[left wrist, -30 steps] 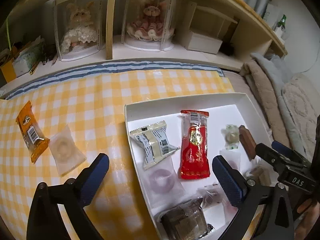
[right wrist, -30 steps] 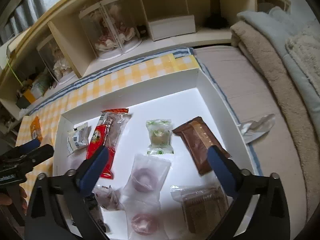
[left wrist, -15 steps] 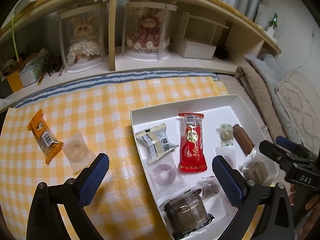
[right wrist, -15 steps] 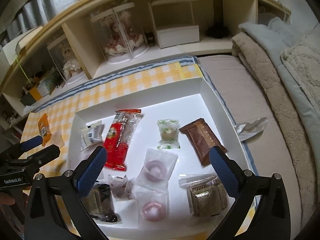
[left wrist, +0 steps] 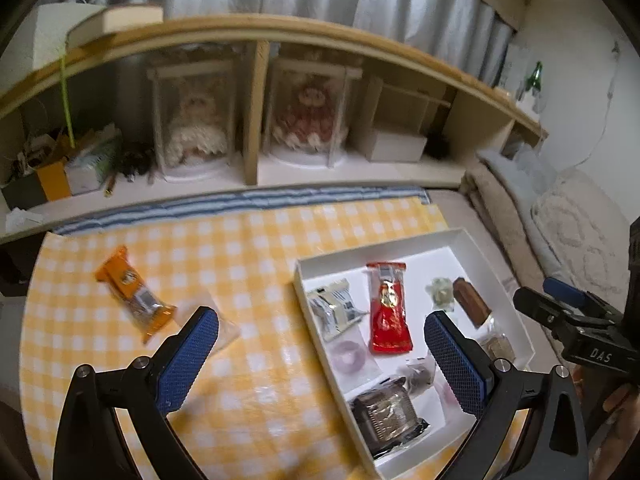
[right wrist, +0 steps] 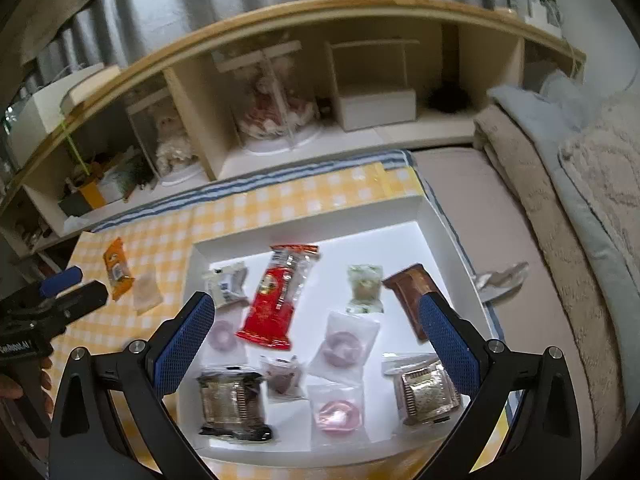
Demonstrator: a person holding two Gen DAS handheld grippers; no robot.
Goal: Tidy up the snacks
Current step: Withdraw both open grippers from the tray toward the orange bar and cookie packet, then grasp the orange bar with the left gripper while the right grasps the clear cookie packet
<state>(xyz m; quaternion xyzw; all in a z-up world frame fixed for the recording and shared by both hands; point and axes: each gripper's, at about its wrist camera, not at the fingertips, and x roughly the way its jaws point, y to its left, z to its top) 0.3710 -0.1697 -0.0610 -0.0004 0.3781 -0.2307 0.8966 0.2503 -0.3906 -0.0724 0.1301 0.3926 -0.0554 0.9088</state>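
Note:
A white tray on the yellow checked cloth holds several wrapped snacks: a red packet, a brown bar, a green-white sweet, clear ring sweets and foil cakes. Outside the tray to its left lie an orange bar and a clear ring packet. My left gripper hangs open above the cloth by the tray's left wall. Above the tray, my right gripper is open and holds nothing.
A low wooden shelf with two boxed dolls runs along the back. Folded blankets lie on the right. A crumpled silver wrapper rests on the beige pad right of the tray.
Both grippers have risen and pulled back, so the tray and snacks look smaller and more of the shelf and curtain shows. Nothing was picked up; both stay open.

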